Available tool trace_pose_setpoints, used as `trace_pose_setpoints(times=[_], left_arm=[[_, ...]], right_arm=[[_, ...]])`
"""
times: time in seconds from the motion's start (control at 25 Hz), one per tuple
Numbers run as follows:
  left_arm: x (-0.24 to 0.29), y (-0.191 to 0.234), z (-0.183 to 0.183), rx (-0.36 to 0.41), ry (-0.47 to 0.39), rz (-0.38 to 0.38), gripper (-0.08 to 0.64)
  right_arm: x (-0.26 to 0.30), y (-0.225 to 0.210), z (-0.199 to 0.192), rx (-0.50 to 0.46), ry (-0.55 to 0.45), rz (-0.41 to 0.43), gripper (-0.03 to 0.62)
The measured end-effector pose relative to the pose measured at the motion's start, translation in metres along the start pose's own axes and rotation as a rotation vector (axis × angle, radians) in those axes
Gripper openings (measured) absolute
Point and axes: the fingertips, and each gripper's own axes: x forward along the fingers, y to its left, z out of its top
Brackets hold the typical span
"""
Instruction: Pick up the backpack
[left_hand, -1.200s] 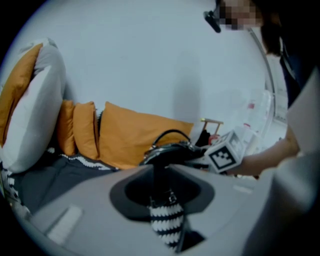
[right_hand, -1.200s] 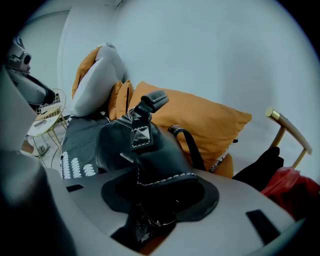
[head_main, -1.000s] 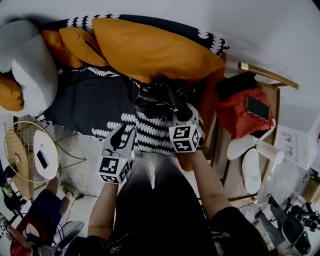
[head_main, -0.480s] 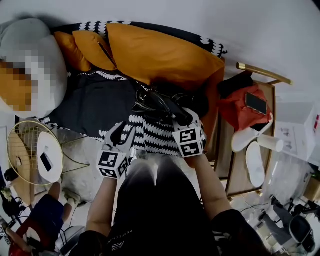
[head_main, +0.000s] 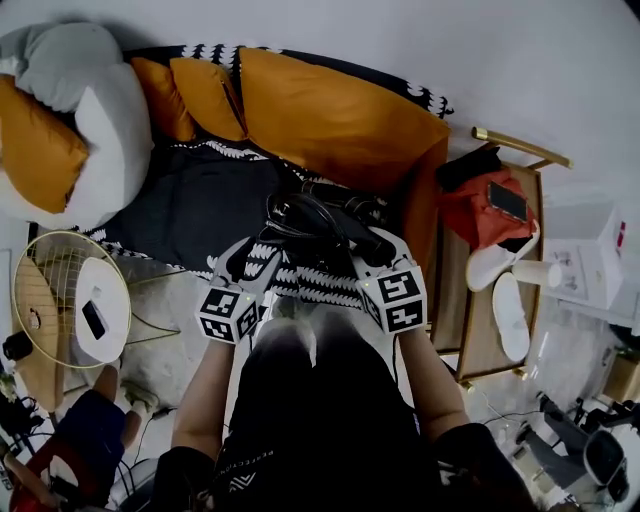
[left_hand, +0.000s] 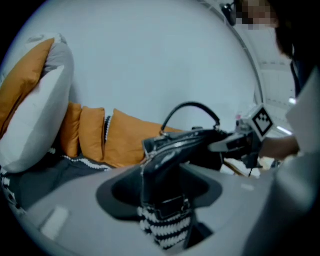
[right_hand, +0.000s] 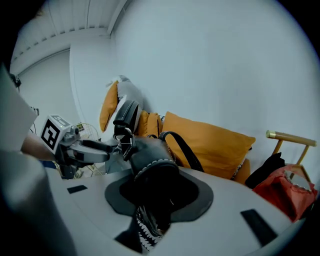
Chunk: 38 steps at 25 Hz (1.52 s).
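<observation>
The backpack (head_main: 310, 240) is black with a black-and-white patterned panel and a loop handle, and it hangs between the two grippers in front of the sofa. My right gripper (head_main: 365, 235) is shut on its right end; in the right gripper view the dark bag (right_hand: 150, 160) bulges out of those jaws (right_hand: 150, 225). My left gripper (head_main: 243, 258) is at the bag's left end with its jaws opening. In the left gripper view the patterned fabric (left_hand: 165, 227) still lies between them with a gap beside it, and the bag (left_hand: 172, 155) reaches across to the right gripper (left_hand: 240, 142).
Orange cushions (head_main: 330, 115) and a grey-white pillow (head_main: 100, 140) lie on the dark sofa cover (head_main: 190, 200). A round wire side table (head_main: 60, 300) stands at the left. A wooden stand at the right holds a red bag (head_main: 480, 225), a phone (head_main: 507, 200) and white slippers (head_main: 510, 315).
My right gripper has risen and drawn the backpack up and toward me off the sofa edge. My left gripper has shifted a little along with it, and its jaws have spread.
</observation>
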Motion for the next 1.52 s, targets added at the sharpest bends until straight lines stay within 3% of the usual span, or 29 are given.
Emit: trace_pose_setpoints(times=[0.16,0.4,0.6,0.92,1.24,1.52], left_arm=[[-0.003,-0.005,0.004,0.024,-0.001,-0.038,0.269],[-0.006,-0.013,0.03,0.039,-0.074,-0.101,0.308],[-0.01,-0.027,0.046,0.056,-0.105,-0.176,0.308],[-0.015,-0.038,0.08,0.066,-0.14,-0.197,0.273],[-0.035,-0.041,0.111,0.152,-0.118,-0.14,0.181],[-0.061,-0.033,0.152,0.202,-0.183,-0.022,0.132]], right_arm=[[-0.022,0.017,0.015,-0.003,-0.032,0.023,0.114],[-0.05,0.022,0.037,-0.002,-0.09,0.029,0.114],[-0.067,0.024,0.05,-0.01,-0.126,0.019,0.114],[-0.087,0.018,0.073,-0.004,-0.199,0.019,0.114],[-0.09,0.017,0.095,-0.008,-0.247,0.037,0.114],[-0.092,0.026,0.122,0.025,-0.299,0.096,0.114]])
